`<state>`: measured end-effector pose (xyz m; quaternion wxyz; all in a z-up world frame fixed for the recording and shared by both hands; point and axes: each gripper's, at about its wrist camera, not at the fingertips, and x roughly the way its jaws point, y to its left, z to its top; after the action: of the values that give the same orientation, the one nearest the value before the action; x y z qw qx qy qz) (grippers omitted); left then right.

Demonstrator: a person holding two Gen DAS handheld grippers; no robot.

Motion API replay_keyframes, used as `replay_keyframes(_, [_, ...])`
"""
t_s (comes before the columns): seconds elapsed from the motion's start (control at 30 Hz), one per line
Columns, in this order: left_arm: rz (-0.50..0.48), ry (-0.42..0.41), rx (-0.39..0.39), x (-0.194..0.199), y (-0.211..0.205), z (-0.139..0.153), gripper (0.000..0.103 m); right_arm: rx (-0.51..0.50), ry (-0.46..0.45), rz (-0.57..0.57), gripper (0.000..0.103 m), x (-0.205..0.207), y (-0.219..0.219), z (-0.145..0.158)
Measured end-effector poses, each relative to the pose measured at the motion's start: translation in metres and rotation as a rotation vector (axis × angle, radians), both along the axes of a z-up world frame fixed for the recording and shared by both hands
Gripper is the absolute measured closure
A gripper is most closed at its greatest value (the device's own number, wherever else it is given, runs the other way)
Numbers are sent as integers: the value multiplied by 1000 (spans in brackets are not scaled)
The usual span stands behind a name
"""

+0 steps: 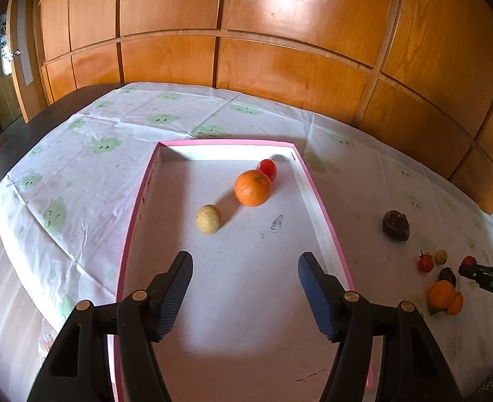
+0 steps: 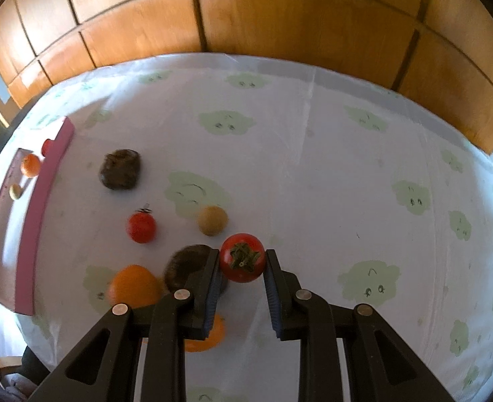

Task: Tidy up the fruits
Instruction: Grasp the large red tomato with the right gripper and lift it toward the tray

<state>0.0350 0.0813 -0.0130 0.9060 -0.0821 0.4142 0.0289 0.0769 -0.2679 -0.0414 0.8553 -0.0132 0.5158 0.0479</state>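
Observation:
A pink-rimmed white tray [image 1: 323, 221] holds an orange [image 1: 252, 188], a red tomato [image 1: 267, 169] behind it and a pale yellow fruit [image 1: 208, 219]. My left gripper [image 1: 245, 269] hovers open over the tray's near half, nothing between its blue pads. My right gripper [image 2: 243, 261] is shut on a red tomato [image 2: 242, 257] with a green calyx, held just above the cloth. Around it lie a second tomato [image 2: 141, 227], a yellow-brown fruit [image 2: 213, 220], two oranges [image 2: 133, 284], a dark brown fruit [image 2: 186, 265] and a bigger dark one [image 2: 120, 169].
The table wears a white cloth with green cloud faces [image 2: 366, 281]. Wooden wall panels [image 1: 279, 67] close the far side. The tray [image 2: 42, 201] lies at the left in the right wrist view. The right gripper's tip [image 1: 480, 274] shows at the left wrist view's right edge.

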Motion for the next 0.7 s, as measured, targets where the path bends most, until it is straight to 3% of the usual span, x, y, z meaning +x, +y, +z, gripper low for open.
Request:
replay_keyframes(0.27, [8, 6, -8, 0, 4, -1, 36, 46, -30, 84, 78, -9, 36, 8])
replay_keyframes(0.7, [29, 0, -14, -2, 12, -1, 36, 192, -12, 341, 78, -17, 151, 12])
